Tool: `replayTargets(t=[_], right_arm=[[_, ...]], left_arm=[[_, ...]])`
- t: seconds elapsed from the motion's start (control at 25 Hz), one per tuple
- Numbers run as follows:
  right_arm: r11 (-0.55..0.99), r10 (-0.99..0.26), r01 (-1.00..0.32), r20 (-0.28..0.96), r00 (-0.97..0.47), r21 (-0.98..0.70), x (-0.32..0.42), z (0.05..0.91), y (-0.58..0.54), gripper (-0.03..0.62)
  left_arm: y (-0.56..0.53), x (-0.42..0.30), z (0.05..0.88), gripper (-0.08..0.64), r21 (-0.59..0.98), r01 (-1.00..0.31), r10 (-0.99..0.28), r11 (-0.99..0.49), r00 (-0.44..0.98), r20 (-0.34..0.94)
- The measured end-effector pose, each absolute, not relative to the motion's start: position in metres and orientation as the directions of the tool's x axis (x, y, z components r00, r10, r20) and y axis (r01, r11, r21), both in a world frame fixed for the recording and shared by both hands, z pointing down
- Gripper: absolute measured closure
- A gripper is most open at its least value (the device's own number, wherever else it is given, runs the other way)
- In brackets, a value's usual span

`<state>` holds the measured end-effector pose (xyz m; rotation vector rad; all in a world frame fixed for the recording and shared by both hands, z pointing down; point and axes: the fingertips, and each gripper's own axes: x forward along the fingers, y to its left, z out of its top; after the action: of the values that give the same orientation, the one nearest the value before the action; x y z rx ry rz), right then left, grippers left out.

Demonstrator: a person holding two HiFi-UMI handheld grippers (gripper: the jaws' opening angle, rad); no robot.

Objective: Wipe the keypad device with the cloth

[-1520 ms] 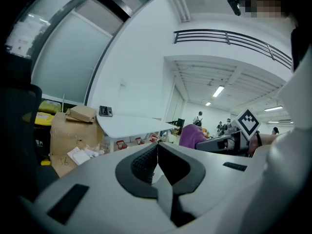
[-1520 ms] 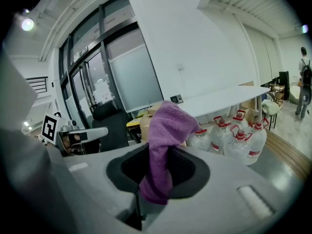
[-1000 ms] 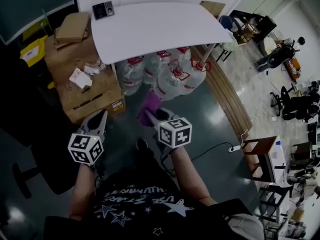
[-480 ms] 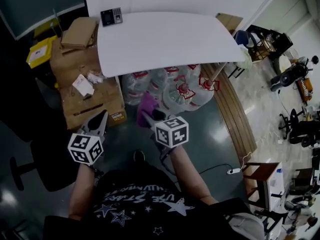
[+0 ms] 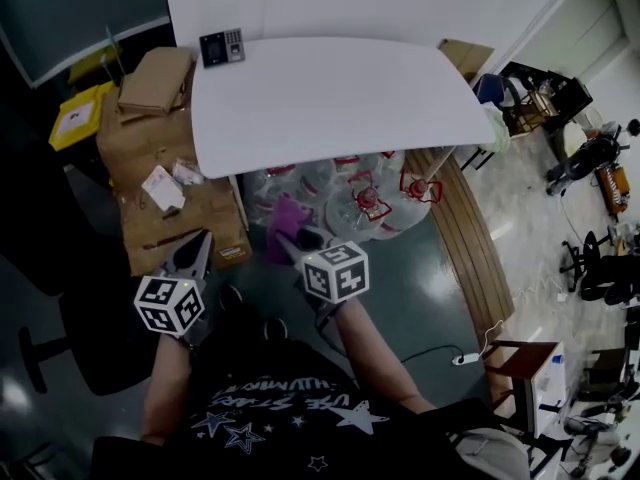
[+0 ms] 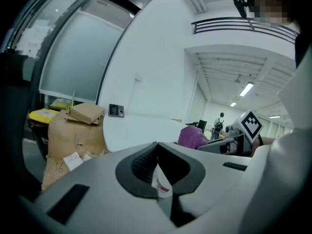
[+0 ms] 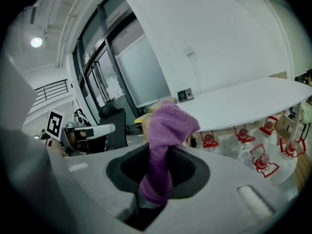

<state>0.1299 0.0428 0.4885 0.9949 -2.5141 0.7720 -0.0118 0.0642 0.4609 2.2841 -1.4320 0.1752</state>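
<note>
Both tongs are shut, the left tongs (image 5: 200, 244) on nothing and the right tongs (image 5: 295, 240) pinching the purple cloth (image 5: 286, 218), while the keypad device (image 5: 221, 46) lies well ahead, at the far left corner of the worktop (image 5: 330, 88), so I judge the right must reach forward and leftward.

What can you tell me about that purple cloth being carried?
The purple cloth looks soft and fuzzy, like fleece or terry. It is bunched into a rumpled wad, pinched between the jaws of the right gripper, with its bulk sticking out past the tips. Only the gripper touches it. It is held in the air short of the white table, away from the keypad device at the table's far left corner.
</note>
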Motion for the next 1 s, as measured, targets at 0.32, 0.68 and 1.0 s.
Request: replayTargets(t=[0.32,0.68,1.0], right_arm=[[0.531,-0.584,-0.783,0.529,-0.616,-0.326,0.139,0.499,-0.029,0.495],[0.500,-0.605,-0.817,0.559,-0.567,-0.288,0.105,0.498,-0.126,0.495],[0.487,-0.600,-0.830,0.586,-0.544,-0.272,0.063,0.512,-0.181,0.495]], left_arm=[[-0.034,-0.015,0.474,0.552,0.346,-0.832,-0.784,-0.434,0.538,0.310],[-0.120,-0.056,0.487,0.552,0.374,-0.808,-0.755,-0.456,0.573,0.318],[-0.172,-0.106,0.490,0.552,0.320,-0.818,-0.760,-0.478,0.568,0.316]])
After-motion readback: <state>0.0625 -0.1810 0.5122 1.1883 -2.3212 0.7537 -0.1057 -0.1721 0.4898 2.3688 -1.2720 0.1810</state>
